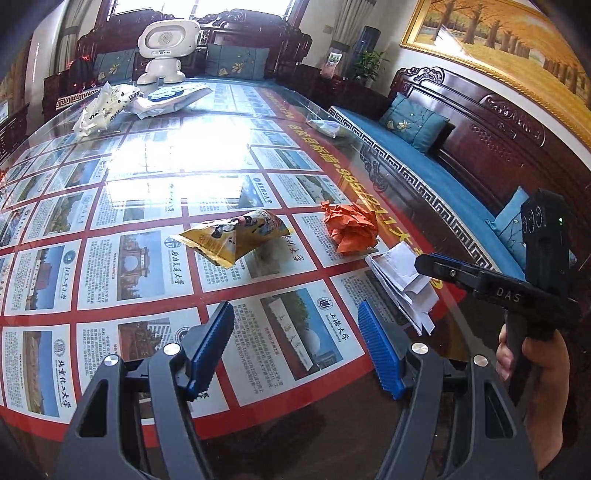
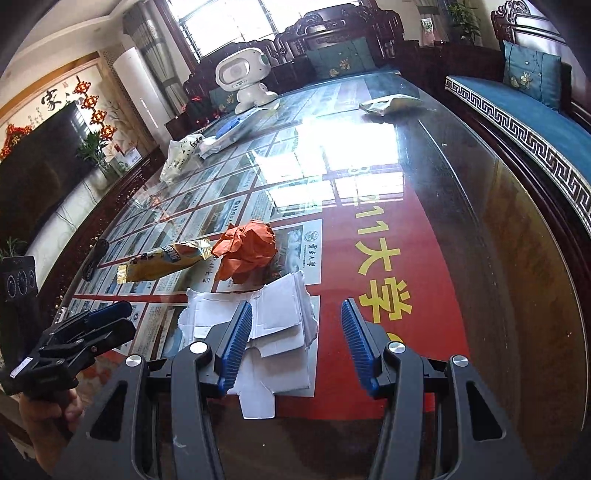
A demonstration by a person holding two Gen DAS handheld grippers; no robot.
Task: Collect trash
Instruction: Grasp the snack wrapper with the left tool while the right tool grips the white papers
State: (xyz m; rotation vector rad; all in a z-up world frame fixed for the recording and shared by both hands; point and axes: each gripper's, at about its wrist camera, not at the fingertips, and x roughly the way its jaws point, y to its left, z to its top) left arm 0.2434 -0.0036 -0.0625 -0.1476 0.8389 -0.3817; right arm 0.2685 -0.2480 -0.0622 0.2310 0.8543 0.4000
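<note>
Both grippers' fingers [image 1: 295,347] [image 2: 295,347] gape empty above torn white cardboard [image 2: 266,325] on glass table [image 2: 480,258].

Both wrist views look steeply down, sharing the orange paper [image 1: 350,228] nearby.

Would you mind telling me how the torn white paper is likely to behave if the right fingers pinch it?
The white paper looks thin and creased, so probably floppy and light. Lying flat on the glossy table, it may slide rather than lift.

Carved dark sofas [image 1: 491,122], blue cushions [image 1: 413,120], bright window [image 2: 236,22], gilt-framed painting [image 1: 509,40]
</note>
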